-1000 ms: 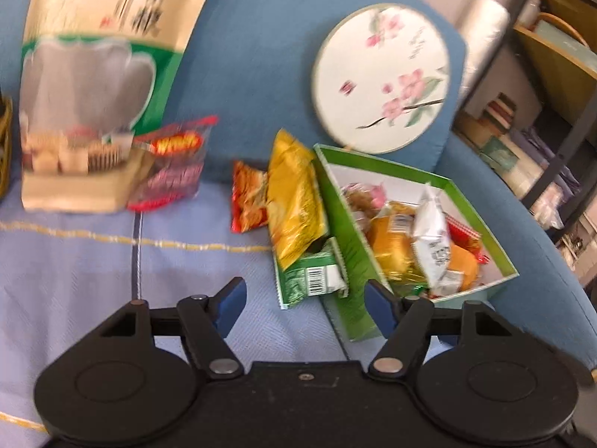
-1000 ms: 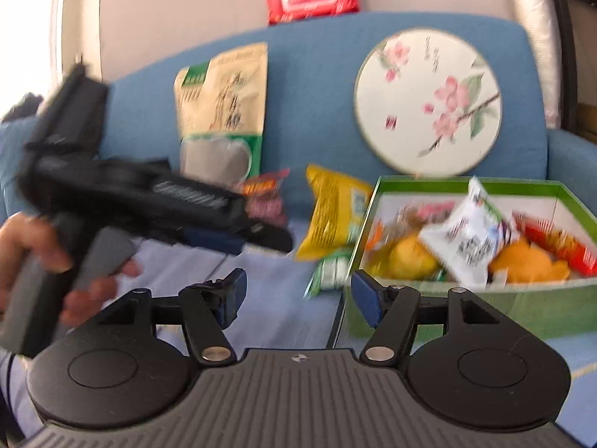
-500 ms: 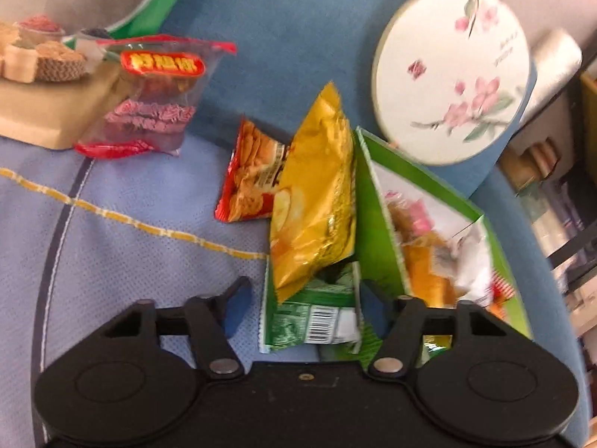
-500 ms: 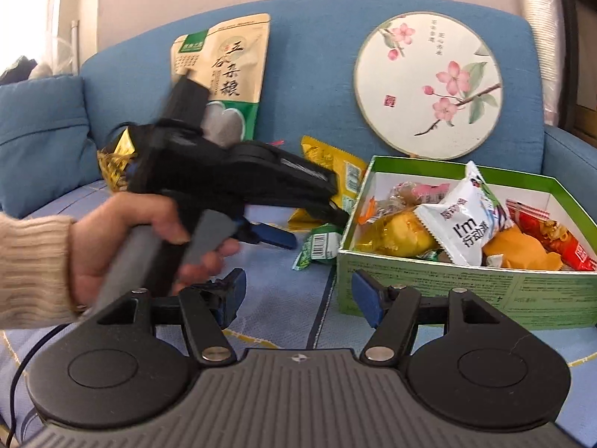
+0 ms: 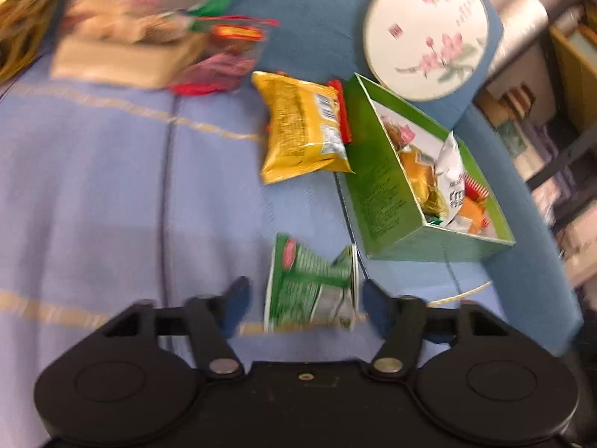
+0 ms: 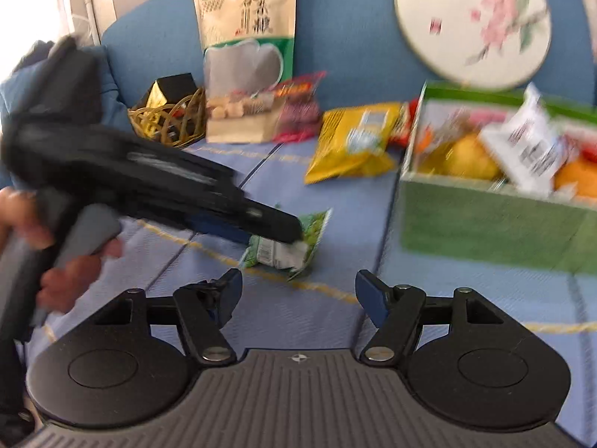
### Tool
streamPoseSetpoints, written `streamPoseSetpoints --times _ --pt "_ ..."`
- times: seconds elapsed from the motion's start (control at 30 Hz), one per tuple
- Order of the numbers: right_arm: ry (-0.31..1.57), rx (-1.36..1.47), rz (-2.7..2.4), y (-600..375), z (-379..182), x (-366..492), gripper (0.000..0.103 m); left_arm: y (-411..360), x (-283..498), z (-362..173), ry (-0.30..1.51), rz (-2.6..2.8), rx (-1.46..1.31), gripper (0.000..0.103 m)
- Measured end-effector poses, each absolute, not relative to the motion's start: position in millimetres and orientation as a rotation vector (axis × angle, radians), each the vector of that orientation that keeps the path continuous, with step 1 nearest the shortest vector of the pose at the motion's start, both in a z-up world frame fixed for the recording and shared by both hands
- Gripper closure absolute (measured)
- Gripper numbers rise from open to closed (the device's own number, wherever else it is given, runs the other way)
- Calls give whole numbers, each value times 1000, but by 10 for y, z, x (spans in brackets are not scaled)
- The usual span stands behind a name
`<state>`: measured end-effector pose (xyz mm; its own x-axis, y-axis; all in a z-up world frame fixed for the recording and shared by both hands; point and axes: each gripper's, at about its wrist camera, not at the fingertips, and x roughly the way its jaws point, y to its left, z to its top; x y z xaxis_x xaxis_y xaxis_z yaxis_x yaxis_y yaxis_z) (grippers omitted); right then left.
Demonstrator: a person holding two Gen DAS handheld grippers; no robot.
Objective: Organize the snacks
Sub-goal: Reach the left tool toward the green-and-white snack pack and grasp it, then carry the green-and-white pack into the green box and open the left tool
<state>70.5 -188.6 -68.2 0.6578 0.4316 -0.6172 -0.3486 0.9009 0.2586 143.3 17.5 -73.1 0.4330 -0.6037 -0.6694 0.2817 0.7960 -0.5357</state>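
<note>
A small green snack packet (image 5: 311, 287) lies on the blue sofa cover, between the wide-open fingers of my left gripper (image 5: 304, 298); the fingers are apart from it. In the right wrist view the left gripper (image 6: 276, 229) reaches over the same packet (image 6: 287, 246). A yellow chip bag (image 5: 304, 130) lies flat beside a green box (image 5: 380, 194) holding several snacks. My right gripper (image 6: 298, 295) is open and empty, hovering just short of the green packet.
A red snack bag (image 5: 220, 63) and a large beige and green pouch (image 6: 248, 56) lean on the sofa back. A wire basket (image 6: 171, 117) stands at far left. A round floral fan (image 5: 425, 33) rests behind the box. Shelves (image 5: 559, 93) stand at right.
The green packet has been dragged out from under the yellow bag toward me. The yellow bag has toppled flat beside the box. The left gripper pulled back; both views are motion-blurred.
</note>
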Motion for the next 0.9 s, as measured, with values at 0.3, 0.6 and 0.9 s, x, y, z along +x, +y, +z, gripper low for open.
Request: streamPoseSetpoints --times 0.3,0.6,0.9 --pt "706 240 451 -1862 -768 878 0 145 1575 -723 993 -573 -496 0" --pt "693 239 436 -1893 -764 968 44 40 1639 -793 1011 -583 -462 78" --pt "465 209 375 -2143 -372 829 48 -267 1586 -180 857 -664 -361 80"
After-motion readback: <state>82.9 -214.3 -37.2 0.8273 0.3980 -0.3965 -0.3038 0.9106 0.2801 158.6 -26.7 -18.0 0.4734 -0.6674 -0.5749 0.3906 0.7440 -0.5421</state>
